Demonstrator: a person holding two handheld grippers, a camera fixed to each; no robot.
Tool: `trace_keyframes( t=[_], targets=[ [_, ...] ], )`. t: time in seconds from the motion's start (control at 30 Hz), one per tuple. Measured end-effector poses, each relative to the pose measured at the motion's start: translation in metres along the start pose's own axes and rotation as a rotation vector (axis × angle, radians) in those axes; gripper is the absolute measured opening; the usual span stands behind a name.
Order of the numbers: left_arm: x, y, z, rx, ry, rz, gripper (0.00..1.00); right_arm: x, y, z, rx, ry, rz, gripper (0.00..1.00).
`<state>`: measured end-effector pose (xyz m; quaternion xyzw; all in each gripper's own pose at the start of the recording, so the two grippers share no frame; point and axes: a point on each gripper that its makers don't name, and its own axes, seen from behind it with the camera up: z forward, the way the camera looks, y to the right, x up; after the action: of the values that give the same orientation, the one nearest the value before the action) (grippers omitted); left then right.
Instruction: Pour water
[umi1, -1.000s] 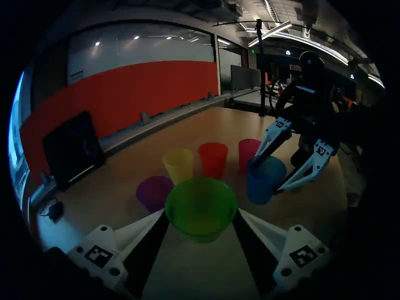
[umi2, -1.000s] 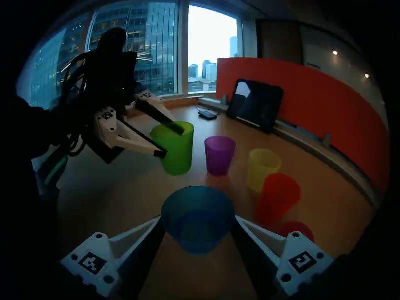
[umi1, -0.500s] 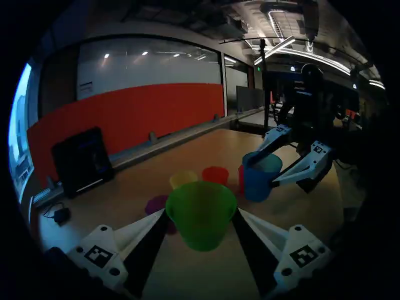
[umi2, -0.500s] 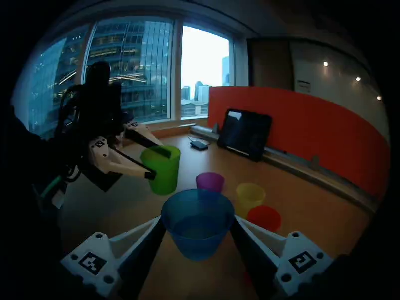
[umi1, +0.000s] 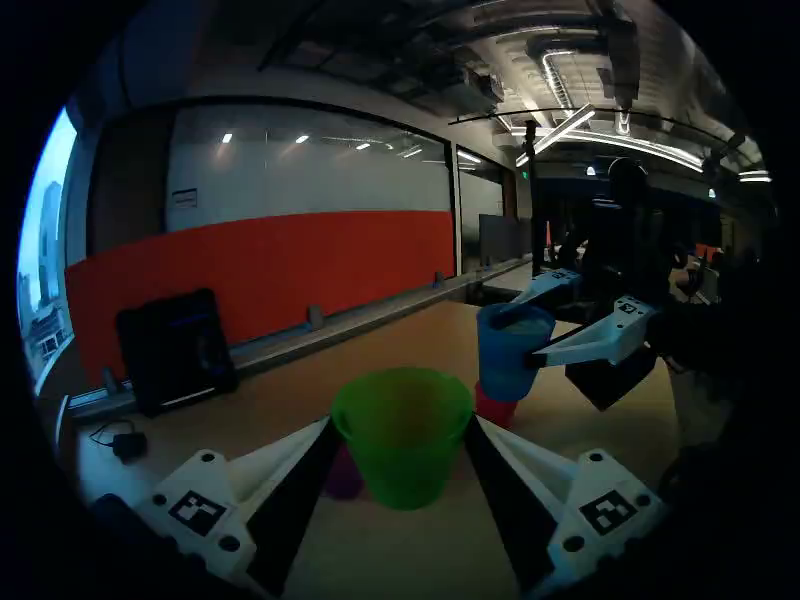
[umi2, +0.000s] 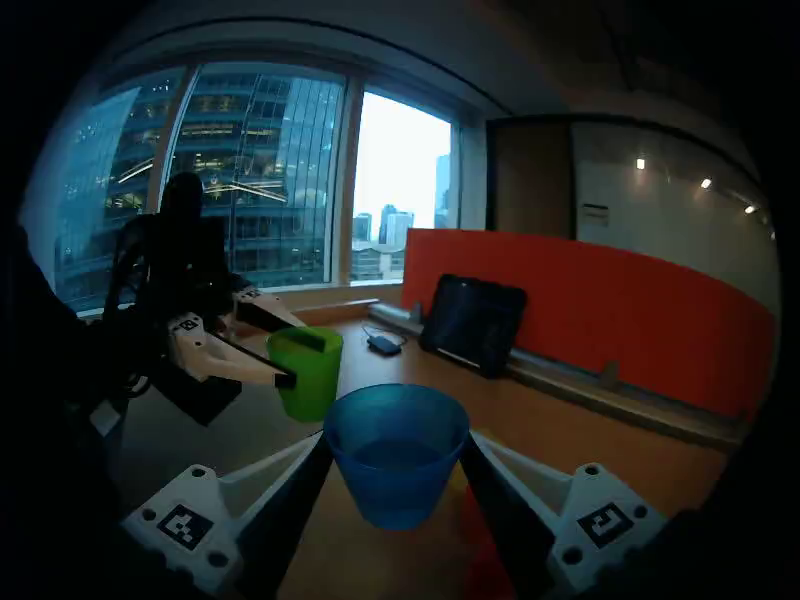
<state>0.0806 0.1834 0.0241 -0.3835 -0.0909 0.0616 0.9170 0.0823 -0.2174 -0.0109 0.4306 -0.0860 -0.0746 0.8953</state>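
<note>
Left claw (umi1: 400, 428) holds green cup (umi1: 403, 450), half-hiding purple cup (umi1: 343, 478).

A wooden table (umi1: 400, 345) runs along a red wall panel (umi1: 300, 260). A black tablet (umi1: 175, 350) stands tilted at the table's far edge, and a small dark device (umi1: 128, 445) with a cable lies near it. A purple cup (umi1: 343, 478) and a red cup (umi1: 495, 408) stand on the table. Tall windows (umi2: 260, 190) show towers outside.
</note>
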Motion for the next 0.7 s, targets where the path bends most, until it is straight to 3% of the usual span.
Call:
trace_keyframes(
  t=[0.47, 0.7],
  targets=[
    [0.041, 0.001, -0.009, 0.004, 0.12, -0.022, 0.87, 0.039, 0.001, 0.004, -0.002, 0.099, 0.002, 0.9],
    [0.045, 0.005, -0.009, -0.002, 0.138, -0.025, 0.87, 0.048, 0.0, 0.006, 0.002, 0.112, -0.003, 0.91]
  ],
)
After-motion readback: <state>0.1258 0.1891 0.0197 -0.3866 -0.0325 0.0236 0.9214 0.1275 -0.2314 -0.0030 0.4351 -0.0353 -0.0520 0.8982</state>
